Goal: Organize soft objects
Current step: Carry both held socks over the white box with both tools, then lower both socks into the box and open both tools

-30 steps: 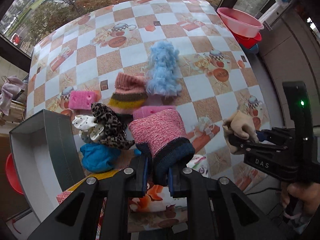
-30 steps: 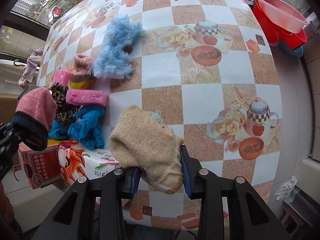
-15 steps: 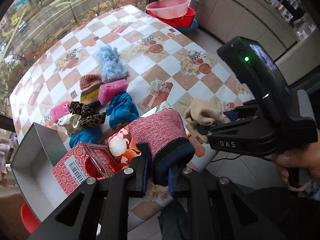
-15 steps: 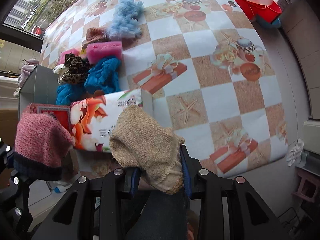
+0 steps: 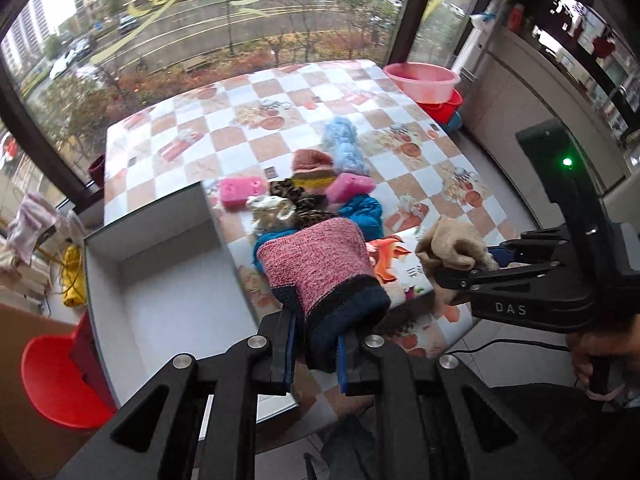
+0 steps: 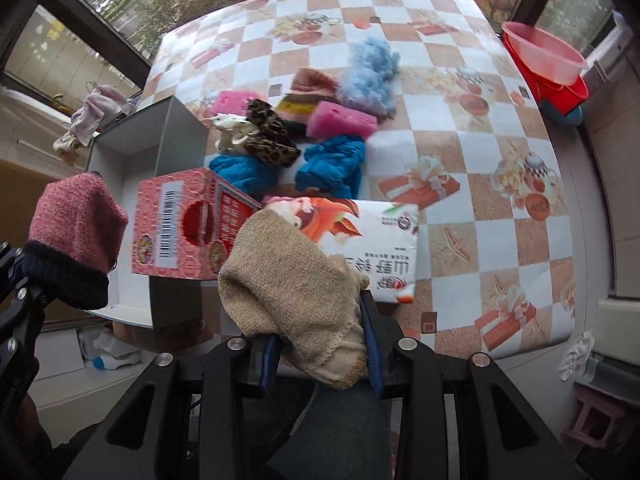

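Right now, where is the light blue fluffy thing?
In the right wrist view the fluffy thing lies far back on the table, beside the knit hat and behind the pink sponge.

My left gripper [image 5: 316, 354] points steeply down, its jaws clamped on a pink knitted sock with a dark blue cuff [image 5: 324, 276]. My right gripper [image 6: 320, 356] points almost straight down, jaws pinching a beige knitted sock [image 6: 296, 280].

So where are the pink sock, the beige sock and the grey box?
pink sock [image 5: 320, 256]: left wrist view, on its pink knitted body.
beige sock [image 6: 292, 276]: right wrist view, on its knitted middle.
grey box [image 5: 160, 220]: left wrist view, on its far inner wall.
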`<control>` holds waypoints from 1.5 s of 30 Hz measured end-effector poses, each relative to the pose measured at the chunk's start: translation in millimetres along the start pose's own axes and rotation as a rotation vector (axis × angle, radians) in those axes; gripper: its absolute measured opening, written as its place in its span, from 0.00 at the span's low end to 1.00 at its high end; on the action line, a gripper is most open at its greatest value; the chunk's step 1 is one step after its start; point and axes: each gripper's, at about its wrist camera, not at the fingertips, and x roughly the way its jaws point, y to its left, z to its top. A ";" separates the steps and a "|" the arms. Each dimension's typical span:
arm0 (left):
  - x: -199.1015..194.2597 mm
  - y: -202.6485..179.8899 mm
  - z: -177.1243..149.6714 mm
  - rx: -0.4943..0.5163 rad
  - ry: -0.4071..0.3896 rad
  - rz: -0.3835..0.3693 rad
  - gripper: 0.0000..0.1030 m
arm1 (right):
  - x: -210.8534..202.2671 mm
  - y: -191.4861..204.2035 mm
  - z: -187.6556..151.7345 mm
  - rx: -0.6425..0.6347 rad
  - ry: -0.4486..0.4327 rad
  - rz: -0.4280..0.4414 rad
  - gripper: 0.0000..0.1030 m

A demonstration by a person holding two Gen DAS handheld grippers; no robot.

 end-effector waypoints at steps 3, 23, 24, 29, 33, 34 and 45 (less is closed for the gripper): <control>-2.1 32.3 -10.5 -0.104 0.012 0.052 0.16 | -5.5 25.5 11.2 -0.077 -0.018 0.006 0.35; 25.3 131.9 -76.0 -0.458 0.150 0.211 0.16 | -0.2 169.9 39.6 -0.457 0.013 0.105 0.36; 27.0 133.6 -77.8 -0.460 0.155 0.213 0.16 | 1.9 174.0 39.5 -0.463 0.020 0.111 0.36; 36.9 140.7 -86.1 -0.484 0.187 0.221 0.16 | 19.3 192.8 38.3 -0.485 0.069 0.135 0.36; 44.5 144.7 -92.8 -0.497 0.214 0.220 0.16 | 33.5 202.1 34.8 -0.499 0.112 0.141 0.36; 46.6 145.1 -94.2 -0.499 0.222 0.220 0.16 | 36.5 203.6 34.3 -0.504 0.120 0.141 0.36; 53.7 152.1 -101.7 -0.531 0.249 0.233 0.32 | 51.4 217.6 31.7 -0.535 0.161 0.148 0.44</control>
